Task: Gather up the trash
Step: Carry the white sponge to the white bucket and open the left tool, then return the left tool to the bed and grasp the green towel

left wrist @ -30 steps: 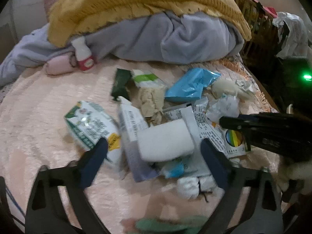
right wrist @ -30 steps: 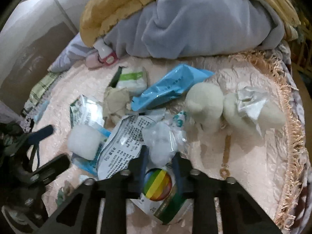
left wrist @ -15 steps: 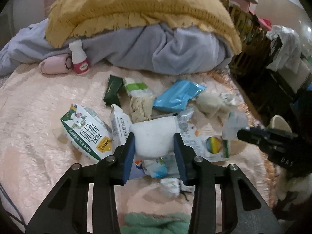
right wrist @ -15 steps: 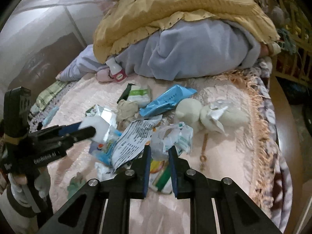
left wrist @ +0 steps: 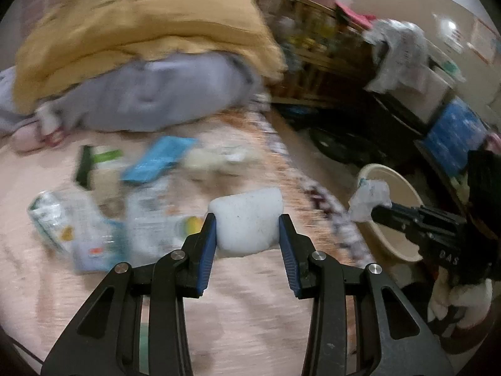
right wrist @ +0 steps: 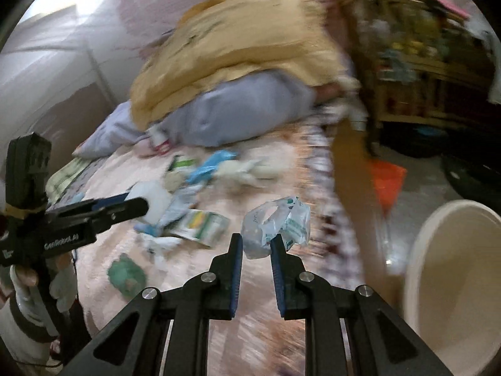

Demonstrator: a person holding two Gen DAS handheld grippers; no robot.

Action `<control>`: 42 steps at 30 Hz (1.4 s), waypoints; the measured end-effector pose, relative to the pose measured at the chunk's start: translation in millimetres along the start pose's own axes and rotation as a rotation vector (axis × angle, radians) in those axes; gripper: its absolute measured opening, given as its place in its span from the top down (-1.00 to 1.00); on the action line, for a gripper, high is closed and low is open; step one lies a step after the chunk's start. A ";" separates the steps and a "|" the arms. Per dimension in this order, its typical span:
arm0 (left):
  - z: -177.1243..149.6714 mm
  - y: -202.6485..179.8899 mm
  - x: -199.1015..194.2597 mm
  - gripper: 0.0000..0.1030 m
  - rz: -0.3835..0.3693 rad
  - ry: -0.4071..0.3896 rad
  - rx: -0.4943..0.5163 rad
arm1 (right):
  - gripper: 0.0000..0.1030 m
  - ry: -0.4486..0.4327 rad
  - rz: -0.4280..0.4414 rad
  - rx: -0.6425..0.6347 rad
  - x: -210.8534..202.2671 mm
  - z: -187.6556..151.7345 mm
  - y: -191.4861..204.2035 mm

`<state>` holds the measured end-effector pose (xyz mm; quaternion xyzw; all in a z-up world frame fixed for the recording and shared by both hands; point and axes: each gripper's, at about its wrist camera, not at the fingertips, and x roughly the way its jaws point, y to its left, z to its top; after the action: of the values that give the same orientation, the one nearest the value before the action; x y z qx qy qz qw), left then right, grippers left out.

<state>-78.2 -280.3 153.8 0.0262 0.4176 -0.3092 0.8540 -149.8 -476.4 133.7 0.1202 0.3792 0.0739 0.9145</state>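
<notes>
between left tongs (left wrist: 247,228): white foam block (left wrist: 247,219) | right tongs (right wrist: 256,244): crumpled clear bag (right wrist: 275,225)

dim indoor light with a cool cast; a ceiling lamp (left wrist: 451,25) glares at the upper right of the left view. both views show heavy motion smear across the bedding (right wrist: 219,62) and litter, while the gripper fingers (left wrist: 208,238) stay sharp. fisheye bending and black vignetting ring the edges.

A crumpled clear plastic bag with green print (right wrist: 277,225) is clamped between the jaws of the right gripper (right wrist: 256,244), near a round beige plastic bin (right wrist: 438,250).
</notes>
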 end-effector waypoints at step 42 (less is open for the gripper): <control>17.4 -199.1 147.6 -0.51 -0.511 0.235 -0.036 | -0.13 -0.120 -0.345 0.495 -97.1 -61.9 -213.1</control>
<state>-107.7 -521.0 100.0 -0.0596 0.5125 -0.5018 0.6943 -252.7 -692.9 98.2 0.2776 0.3458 -0.1843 0.8772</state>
